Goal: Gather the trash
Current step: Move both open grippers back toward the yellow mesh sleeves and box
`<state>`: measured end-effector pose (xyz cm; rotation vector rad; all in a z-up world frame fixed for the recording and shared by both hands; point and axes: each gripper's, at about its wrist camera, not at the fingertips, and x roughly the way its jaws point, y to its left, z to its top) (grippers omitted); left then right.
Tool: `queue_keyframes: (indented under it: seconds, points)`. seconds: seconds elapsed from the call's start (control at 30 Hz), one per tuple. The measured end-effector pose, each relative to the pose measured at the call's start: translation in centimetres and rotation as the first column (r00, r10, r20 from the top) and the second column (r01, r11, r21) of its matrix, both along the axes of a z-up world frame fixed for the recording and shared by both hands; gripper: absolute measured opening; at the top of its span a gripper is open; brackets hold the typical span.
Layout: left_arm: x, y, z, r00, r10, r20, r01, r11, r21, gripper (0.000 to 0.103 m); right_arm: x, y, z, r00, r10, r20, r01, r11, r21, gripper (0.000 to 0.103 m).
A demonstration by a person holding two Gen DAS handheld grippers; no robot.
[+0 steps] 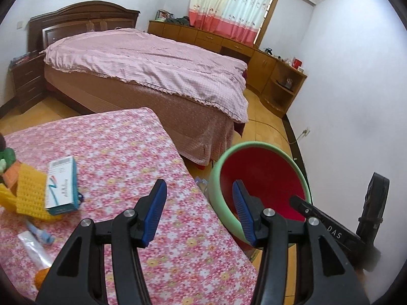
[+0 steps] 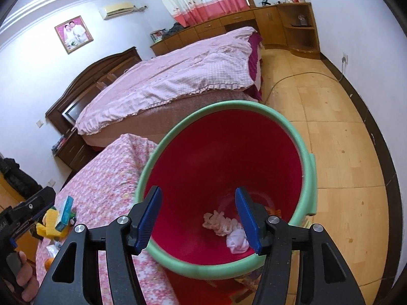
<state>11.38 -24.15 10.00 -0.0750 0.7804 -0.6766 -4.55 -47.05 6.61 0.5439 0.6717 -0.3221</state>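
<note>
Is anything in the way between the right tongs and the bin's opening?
Nothing visible. The right tongs hang open and empty above the bin, whose mouth is uncovered; only crumpled tissues lie at its bottom.

Bright, even daylight enters through the curtain (image 1: 226, 7); fisheye distortion bends the edges; the near foreground is slightly blurred.
</note>
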Motion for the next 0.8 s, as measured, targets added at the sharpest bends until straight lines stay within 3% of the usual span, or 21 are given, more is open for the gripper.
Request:
queue_keyframes:
  seconds: [0.4, 0.8]
  points:
    - [0.6, 6.4, 0.7, 0.993, 0.114, 0.001, -0.114, 0.993, -0.015, 0.054, 2.4, 4.8, 1.3, 0.995, 0.095, -0.008, -0.095, 0.995, -0.013, 0.061]
    - [2.0, 14.7, 0.6, 0.959, 0.282, -0.012, -0.282, 0.959, -0.012, 0.054, 5.9, 11.0, 1.7, 0.973, 0.230, -0.013, -0.230, 0.973, -0.022, 0.061]
